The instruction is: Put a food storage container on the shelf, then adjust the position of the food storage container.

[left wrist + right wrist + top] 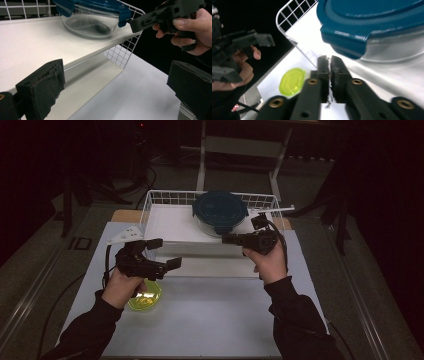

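Observation:
A round glass container with a dark blue clip lid [220,212] stands on a white board [170,222] inside a white wire basket [170,195], at its right side. My right gripper [225,239] is shut with nothing between its jaws, its tips just in front of the container. Close above those tips [329,60], the lid [372,22] fills the upper right of the right gripper view. My left gripper [165,252] is wide open and empty at the basket's front left. Its jaws [115,85] frame the board's edge, with the container [90,25] farther off.
A small yellow-green lid or dish [145,297] lies on the white table [215,320] under my left hand; it is at the lower left [292,81] in the right gripper view. A dark floor and stand legs lie beyond the table's back edge.

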`<move>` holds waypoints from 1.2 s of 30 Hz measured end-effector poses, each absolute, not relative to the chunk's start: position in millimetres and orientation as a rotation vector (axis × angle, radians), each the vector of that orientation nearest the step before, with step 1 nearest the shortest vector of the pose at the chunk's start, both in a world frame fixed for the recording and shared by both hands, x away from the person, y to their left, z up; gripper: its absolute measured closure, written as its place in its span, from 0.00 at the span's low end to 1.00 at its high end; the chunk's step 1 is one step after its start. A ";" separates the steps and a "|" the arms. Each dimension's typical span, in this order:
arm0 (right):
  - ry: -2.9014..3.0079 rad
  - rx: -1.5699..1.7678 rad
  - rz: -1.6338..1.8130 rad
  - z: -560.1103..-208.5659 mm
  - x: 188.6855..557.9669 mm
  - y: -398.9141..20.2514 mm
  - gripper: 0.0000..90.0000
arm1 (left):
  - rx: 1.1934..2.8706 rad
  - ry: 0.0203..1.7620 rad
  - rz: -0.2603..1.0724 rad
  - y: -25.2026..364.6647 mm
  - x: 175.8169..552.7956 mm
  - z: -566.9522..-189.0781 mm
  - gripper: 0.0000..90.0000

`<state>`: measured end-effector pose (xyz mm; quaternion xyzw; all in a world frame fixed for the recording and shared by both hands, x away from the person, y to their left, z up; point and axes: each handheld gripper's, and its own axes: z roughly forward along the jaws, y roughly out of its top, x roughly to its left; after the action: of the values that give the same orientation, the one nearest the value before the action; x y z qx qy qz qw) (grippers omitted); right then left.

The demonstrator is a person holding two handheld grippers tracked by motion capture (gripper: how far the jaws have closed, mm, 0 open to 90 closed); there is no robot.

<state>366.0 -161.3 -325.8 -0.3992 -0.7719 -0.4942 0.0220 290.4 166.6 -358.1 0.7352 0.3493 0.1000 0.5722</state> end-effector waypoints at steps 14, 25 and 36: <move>-2.404 -1.096 -1.677 -340.1 331.5 -174.0 0.26 | 1.764 0.686 0.213 159.4 273.3 -365.1 0.01; -2.474 -1.054 -1.799 -355.7 312.1 -195.2 0.16 | 1.836 0.695 0.245 166.7 267.6 -384.9 0.02; -2.511 -1.042 -1.840 -370.4 294.2 -212.4 0.16 | 1.851 0.728 0.272 193.0 260.0 -398.5 0.04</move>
<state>294.2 -212.4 -370.4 -0.3165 -0.7631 -0.5590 -0.0704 260.0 193.0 -398.5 0.7778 0.3059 0.1144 0.5370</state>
